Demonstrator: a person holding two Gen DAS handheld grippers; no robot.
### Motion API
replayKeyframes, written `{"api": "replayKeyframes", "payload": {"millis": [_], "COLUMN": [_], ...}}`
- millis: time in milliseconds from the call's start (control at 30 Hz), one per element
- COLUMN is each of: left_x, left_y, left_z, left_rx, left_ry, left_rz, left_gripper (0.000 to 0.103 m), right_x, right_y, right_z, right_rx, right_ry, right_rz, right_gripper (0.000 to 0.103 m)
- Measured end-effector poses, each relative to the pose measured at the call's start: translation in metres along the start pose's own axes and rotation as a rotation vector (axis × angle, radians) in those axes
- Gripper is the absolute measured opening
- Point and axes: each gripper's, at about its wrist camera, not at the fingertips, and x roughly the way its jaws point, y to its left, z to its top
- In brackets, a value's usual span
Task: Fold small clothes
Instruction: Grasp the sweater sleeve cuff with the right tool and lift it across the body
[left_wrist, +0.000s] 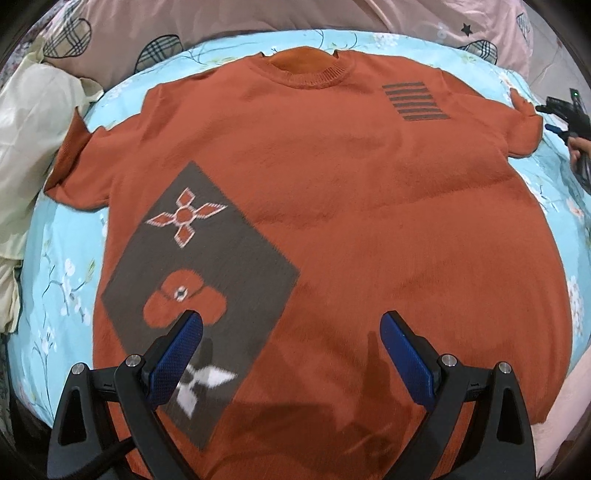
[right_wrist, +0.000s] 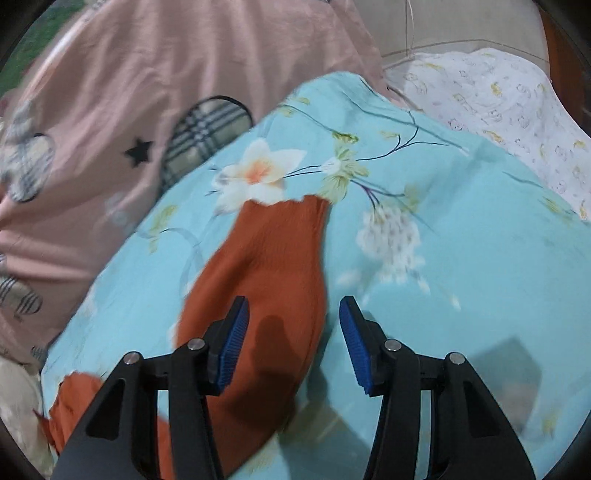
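An orange knit short-sleeve sweater (left_wrist: 332, 192) lies spread flat, front up, on a light blue floral sheet (left_wrist: 59, 258). It has a grey patch with flower motifs (left_wrist: 199, 258) and grey stripes (left_wrist: 415, 101). My left gripper (left_wrist: 290, 325) is open and empty, hovering above the sweater's lower part. My right gripper (right_wrist: 293, 314) is open and empty above the sweater's right sleeve (right_wrist: 273, 254); it also shows at the right edge of the left wrist view (left_wrist: 565, 118).
A pink quilt with plaid patches (left_wrist: 166, 33) lies behind the sheet, also in the right wrist view (right_wrist: 110, 110). A cream cloth (left_wrist: 29, 147) is bunched at the left. A white printed cloth (right_wrist: 498, 107) lies at the far right.
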Motion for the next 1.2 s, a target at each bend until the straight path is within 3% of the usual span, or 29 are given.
{"api": "replayKeyframes", "payload": {"millis": [100, 133, 167, 200, 400, 600, 867, 1000, 1200], "left_x": [0.006, 0.007, 0.008, 0.009, 0.007, -0.008, -0.016, -0.016, -0.007], "left_y": [-0.003, -0.003, -0.004, -0.004, -0.003, 0.011, 0.055, 0.078, 0.106], "left_z": [0.007, 0.009, 0.009, 0.009, 0.006, -0.004, -0.011, -0.014, -0.010], "left_rx": [0.001, 0.000, 0.000, 0.000, -0.001, -0.036, -0.147, -0.187, -0.245], "left_ry": [0.005, 0.005, 0.006, 0.005, -0.016, -0.057, -0.095, -0.114, -0.131], "left_rz": [-0.012, -0.017, -0.024, -0.031, -0.071, -0.119, -0.137, -0.131, -0.188], "left_gripper": [0.097, 0.097, 0.097, 0.097, 0.097, 0.097, 0.097, 0.097, 0.097], "right_x": [0.024, 0.023, 0.019, 0.013, -0.052, -0.081, -0.034, -0.009, 0.012], "right_y": [-0.014, -0.014, -0.012, -0.009, 0.057, 0.166, 0.311, 0.371, 0.409], "right_z": [0.008, 0.008, 0.008, 0.006, -0.026, -0.095, -0.220, -0.279, -0.331], "right_rx": [0.051, 0.053, 0.047, 0.052, -0.074, -0.192, -0.242, -0.285, -0.352], "right_ry": [0.039, 0.030, 0.032, 0.036, 0.002, 0.079, 0.334, 0.444, 0.525], "right_rz": [0.038, 0.049, 0.067, 0.096, 0.252, 0.450, 0.671, 0.711, 0.722], "right_gripper": [0.049, 0.027, 0.011, 0.008, 0.007, 0.007, 0.007, 0.007, 0.008]}}
